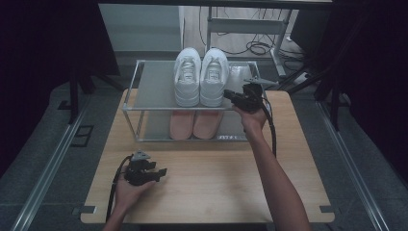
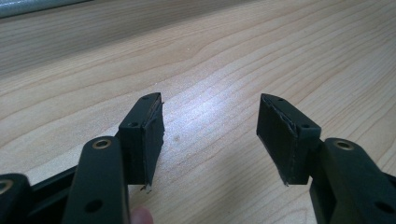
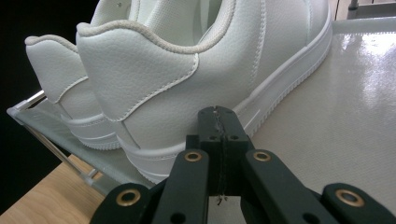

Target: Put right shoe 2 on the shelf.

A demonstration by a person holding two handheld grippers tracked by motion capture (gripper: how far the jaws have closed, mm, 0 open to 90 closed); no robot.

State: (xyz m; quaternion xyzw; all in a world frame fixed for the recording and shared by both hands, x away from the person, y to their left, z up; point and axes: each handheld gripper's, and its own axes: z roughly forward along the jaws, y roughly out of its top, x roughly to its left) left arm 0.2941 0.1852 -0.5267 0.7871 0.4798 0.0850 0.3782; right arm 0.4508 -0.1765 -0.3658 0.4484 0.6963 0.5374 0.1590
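Two white sneakers (image 1: 200, 76) stand side by side on the top shelf of a metal shoe rack (image 1: 154, 86), heels toward me. A pink pair (image 1: 195, 123) rests on the lower shelf beneath them. My right gripper (image 1: 227, 94) is held at the heel side of the right white sneaker (image 3: 196, 79); its jaws are shut together with nothing between them, tips close to the sole edge. My left gripper (image 1: 162, 172) lies low over the wooden table (image 2: 233, 56) at the front left, jaws open and empty.
The rack stands at the back middle of the table (image 1: 211, 183). The top shelf's grey surface (image 3: 345, 102) stretches to the right of the sneakers. Cables (image 1: 255, 47) and a stand lie on the floor behind.
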